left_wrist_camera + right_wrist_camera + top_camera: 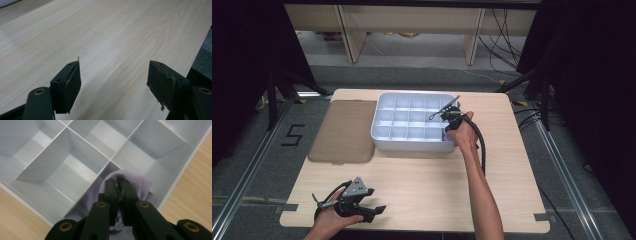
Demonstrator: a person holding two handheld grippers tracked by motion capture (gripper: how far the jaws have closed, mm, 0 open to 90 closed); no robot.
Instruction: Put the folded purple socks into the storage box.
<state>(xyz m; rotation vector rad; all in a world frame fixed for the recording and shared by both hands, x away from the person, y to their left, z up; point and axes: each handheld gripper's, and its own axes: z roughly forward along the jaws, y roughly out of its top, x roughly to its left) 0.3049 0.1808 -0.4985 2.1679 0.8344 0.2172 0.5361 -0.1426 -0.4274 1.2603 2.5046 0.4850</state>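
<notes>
From my seat the right gripper [119, 185] is down in the pale grey plastic divided tray [382, 136], in the compartment at its near right corner, and its two black jaws are pinched together on a soft lilac woven cloth [140, 185]; the fabric bulges up around the jaw tips and a strip of it hangs between the jaws lower down, so I read that as a firm pinch on the cloth; the cloth sits bunched inside that corner cell, against the tray's outer wall, though how much of it lies on the cell floor I cannot quite make out, since the jaws cover it; in the high view the right hand [463, 134] reaches over the tray's near right edge with its black cable [482, 145] looping beside the wrist; the left gripper [373, 212] rests low at the near left corner of the light wooden table [422, 180], well apart from the tray, and its jaws stand wide with nothing but bare wood grain between them; a smoky brown translucent lid [343, 131] lies flat just beside the tray's left side.
</notes>
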